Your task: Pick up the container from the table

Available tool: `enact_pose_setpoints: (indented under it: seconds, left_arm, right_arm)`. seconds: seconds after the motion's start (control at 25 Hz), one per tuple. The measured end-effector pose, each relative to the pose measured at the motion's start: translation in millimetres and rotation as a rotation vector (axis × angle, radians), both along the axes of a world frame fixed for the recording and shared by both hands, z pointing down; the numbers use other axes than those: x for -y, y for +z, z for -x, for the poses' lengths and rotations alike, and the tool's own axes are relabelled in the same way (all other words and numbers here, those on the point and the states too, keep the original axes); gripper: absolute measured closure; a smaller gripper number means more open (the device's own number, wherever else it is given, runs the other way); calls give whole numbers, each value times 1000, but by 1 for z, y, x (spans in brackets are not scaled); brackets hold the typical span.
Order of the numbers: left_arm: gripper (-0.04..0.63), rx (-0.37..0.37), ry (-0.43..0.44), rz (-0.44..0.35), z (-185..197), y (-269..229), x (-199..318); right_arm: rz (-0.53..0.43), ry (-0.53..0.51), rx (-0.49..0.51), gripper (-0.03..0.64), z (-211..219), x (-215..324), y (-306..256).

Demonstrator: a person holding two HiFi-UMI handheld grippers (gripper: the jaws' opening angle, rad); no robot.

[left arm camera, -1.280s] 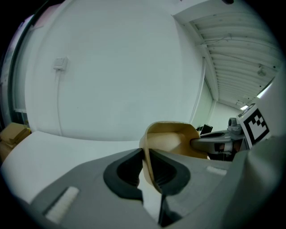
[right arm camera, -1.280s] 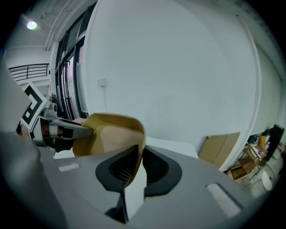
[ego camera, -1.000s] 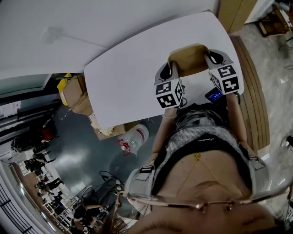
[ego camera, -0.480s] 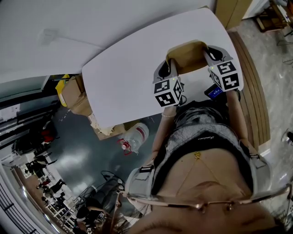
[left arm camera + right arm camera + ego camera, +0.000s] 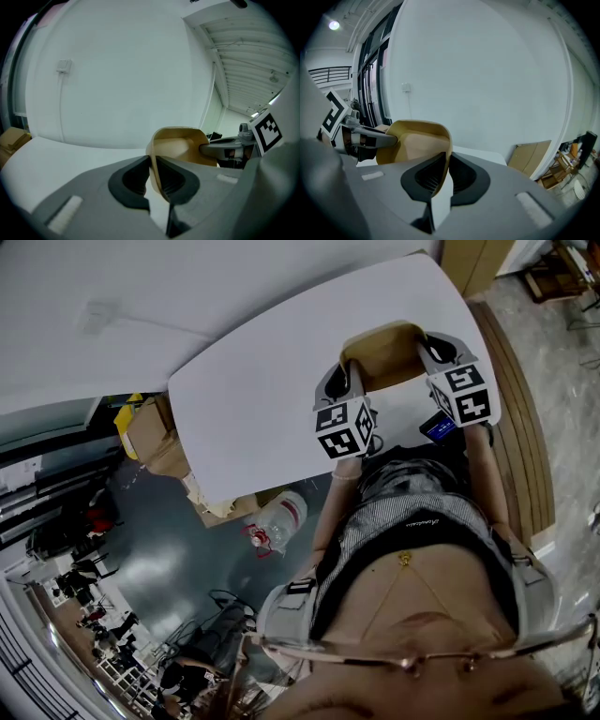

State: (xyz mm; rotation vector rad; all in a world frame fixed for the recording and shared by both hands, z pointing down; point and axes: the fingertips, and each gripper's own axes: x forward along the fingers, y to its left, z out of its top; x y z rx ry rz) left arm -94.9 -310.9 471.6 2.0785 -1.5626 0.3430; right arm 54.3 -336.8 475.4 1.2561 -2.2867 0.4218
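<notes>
A tan, open-topped plastic container point(image 5: 384, 354) is held between both grippers over the near edge of the white table point(image 5: 253, 404). My left gripper point(image 5: 347, 376) is shut on its left wall; in the left gripper view the thin rim point(image 5: 180, 143) runs down between the black pads point(image 5: 176, 180). My right gripper point(image 5: 431, 348) is shut on the opposite wall, and the right gripper view shows the container point(image 5: 417, 140) pinched at its edge between the pads point(image 5: 459, 176). Each gripper view also shows the other gripper across the container. I cannot tell whether its base touches the table.
Cardboard boxes point(image 5: 155, 432) and a clear plastic jug point(image 5: 278, 517) sit on the floor left of the table. A wooden panel point(image 5: 478, 268) stands at the far right, with a plank floor strip point(image 5: 520, 427) beside the table. A white wall with a socket point(image 5: 63, 65) is behind.
Both grippers and the container shifted slightly up and left in the head view a second ago. They have held still over the last half second.
</notes>
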Motion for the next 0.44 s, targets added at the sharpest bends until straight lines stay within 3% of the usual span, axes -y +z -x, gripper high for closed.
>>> enact_pose_setpoints:
  seconds: [0.44]
  left_arm:
    - [565,-3,-2,11,2,4,7]
  right_arm:
    - [11,-2,-5,566,2,6,4]
